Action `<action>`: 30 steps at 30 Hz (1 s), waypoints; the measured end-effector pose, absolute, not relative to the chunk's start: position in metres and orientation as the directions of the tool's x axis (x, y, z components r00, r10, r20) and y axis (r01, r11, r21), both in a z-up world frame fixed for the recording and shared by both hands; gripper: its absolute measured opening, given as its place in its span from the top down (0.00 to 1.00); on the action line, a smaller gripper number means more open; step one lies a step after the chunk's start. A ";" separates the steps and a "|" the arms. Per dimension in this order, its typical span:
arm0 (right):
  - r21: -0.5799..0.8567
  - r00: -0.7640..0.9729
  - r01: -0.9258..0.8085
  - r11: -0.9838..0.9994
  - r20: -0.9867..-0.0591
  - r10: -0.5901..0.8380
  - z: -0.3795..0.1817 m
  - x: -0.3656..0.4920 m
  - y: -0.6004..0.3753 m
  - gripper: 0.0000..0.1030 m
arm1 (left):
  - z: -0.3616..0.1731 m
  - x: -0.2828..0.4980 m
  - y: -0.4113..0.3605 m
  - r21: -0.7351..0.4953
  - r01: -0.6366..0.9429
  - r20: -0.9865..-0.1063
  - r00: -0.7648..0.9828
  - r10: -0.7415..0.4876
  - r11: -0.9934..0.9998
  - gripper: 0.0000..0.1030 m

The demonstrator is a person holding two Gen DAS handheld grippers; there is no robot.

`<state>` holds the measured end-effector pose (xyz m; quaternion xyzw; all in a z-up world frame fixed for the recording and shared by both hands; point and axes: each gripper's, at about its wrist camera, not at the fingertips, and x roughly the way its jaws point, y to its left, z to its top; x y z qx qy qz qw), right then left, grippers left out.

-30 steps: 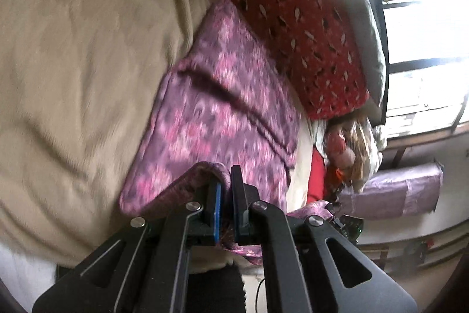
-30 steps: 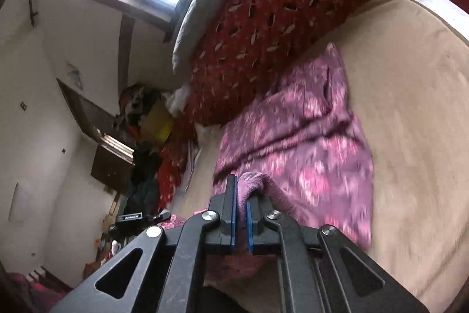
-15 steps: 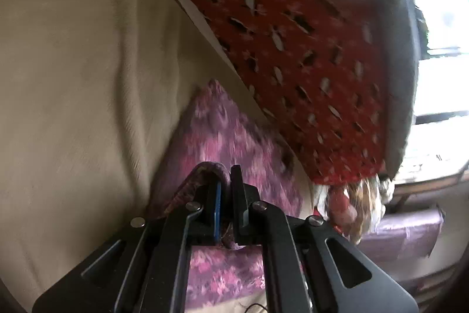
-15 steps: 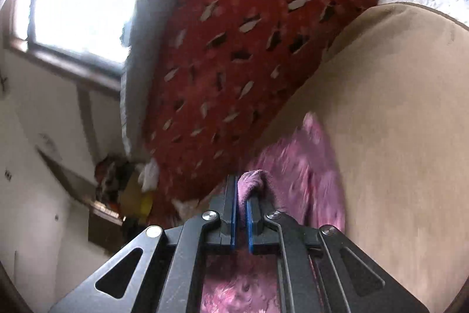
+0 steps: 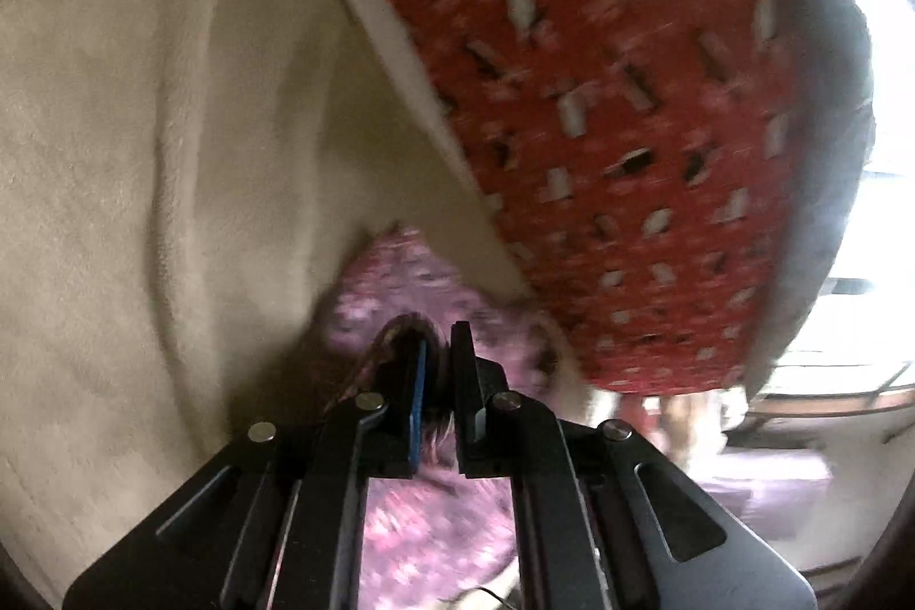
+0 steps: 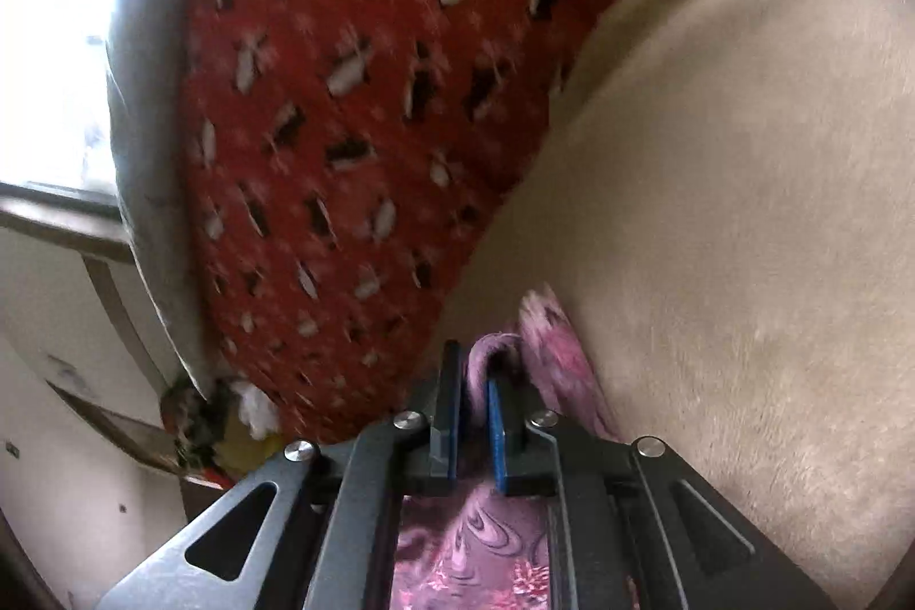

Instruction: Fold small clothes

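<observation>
A small purple-pink floral garment (image 5: 400, 278) lies on a beige blanket (image 5: 114, 152), its far end near a red patterned pillow. My left gripper (image 5: 437, 353) is shut on a bunched edge of the garment, low over the far part of it. My right gripper (image 6: 474, 370) is shut on another edge of the same garment (image 6: 560, 353), which trails under the gripper toward the camera. Most of the garment is hidden below both grippers.
A large red pillow (image 5: 617, 124) with white and black marks leans at the head of the bed, also seen in the right wrist view (image 6: 354, 95). A grey pillow (image 6: 143, 107) stands behind it by a bright window (image 5: 880, 232). Clutter (image 6: 229, 415) lies beside the bed.
Both grippers carried their held edges forward over the garment toward the red pillow, which now fills much of both views. Less of the garment shows ahead of the fingers.
</observation>
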<state>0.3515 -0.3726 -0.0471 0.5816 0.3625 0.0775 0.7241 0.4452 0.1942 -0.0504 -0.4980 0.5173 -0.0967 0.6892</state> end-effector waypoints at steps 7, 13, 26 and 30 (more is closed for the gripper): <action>0.921 0.816 0.306 0.240 -0.384 0.433 -0.038 0.324 -0.402 0.47 | -0.022 0.421 0.208 -0.708 -0.324 -0.697 0.462 -0.549 0.627 0.49; 0.744 0.655 0.341 0.575 -0.626 0.423 -0.032 0.333 -0.381 0.47 | -0.045 0.408 0.158 -0.541 -0.133 -0.819 0.309 -0.484 0.830 0.49; 0.615 0.581 0.297 0.731 -0.724 0.373 -0.047 0.371 -0.336 0.47 | -0.060 0.471 0.118 -0.390 -0.194 -0.884 0.351 -0.307 0.900 0.49; 0.600 0.562 0.243 0.762 -0.727 0.394 -0.045 0.381 -0.330 0.92 | -0.063 0.482 0.116 -0.360 -0.187 -0.893 0.351 -0.280 0.914 0.96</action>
